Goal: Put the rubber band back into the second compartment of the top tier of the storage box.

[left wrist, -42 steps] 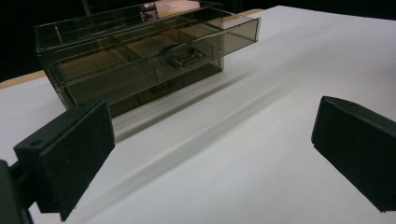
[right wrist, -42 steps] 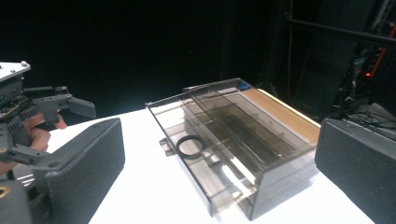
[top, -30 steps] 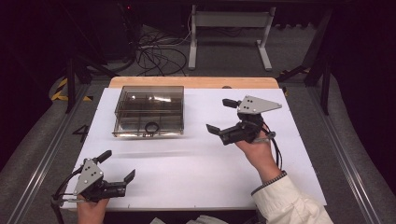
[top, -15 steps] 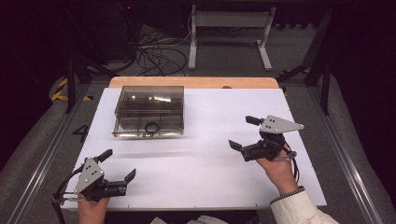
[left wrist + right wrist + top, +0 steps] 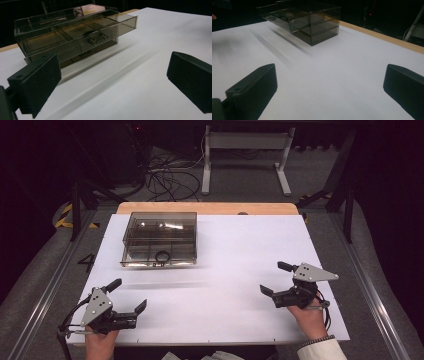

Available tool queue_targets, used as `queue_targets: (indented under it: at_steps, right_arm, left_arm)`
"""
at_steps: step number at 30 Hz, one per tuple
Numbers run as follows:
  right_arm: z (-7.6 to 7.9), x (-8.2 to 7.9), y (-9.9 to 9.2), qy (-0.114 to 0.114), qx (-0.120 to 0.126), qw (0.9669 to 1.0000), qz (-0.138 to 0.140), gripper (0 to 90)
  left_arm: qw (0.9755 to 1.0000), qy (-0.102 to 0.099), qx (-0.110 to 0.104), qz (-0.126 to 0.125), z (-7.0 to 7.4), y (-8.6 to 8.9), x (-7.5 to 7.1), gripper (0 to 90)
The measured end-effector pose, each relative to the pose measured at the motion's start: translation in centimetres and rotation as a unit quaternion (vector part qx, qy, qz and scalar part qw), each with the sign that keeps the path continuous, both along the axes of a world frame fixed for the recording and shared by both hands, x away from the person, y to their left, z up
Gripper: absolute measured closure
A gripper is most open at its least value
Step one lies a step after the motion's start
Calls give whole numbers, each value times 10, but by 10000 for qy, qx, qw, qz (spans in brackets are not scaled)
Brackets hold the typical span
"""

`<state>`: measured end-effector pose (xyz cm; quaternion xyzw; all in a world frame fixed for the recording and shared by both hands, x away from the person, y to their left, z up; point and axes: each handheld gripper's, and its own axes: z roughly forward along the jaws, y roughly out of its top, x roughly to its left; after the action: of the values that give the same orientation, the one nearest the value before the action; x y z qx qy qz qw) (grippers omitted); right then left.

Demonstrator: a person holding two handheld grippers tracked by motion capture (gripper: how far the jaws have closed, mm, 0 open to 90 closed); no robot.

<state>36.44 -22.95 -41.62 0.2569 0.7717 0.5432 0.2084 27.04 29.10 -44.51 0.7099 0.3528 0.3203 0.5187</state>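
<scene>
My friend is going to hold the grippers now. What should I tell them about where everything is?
Left gripper: open, holding nothing, low at the near left edge of the white table.
Right gripper: open, holding nothing, low at the near right side.
The smoky clear drawer box sits at the far left of the table. Its upper drawer is slid out a little; its small metal handle faces the person. A dark ring lies near the front of the box.
Done: the drawer is partly out, nothing gripped.
Left: probably either gripper must reach the handle; whether to pull or push, I cannot tell.
</scene>
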Motion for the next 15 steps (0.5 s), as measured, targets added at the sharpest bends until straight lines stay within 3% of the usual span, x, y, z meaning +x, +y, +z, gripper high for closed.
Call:
queue_targets:
  at_steps: [8, 15]
  right_arm:
    - [-21, -5, -13, 150, -51, 9998, -87, 0]
    - [-42, -11, -22, 477, -362, 9980, -207, 0]
  left_arm:
    - [10000, -11, 26, -53, 0, -2, 4, 3]
    - [9999, 1, 121, -66, 0, -4, 5, 3]
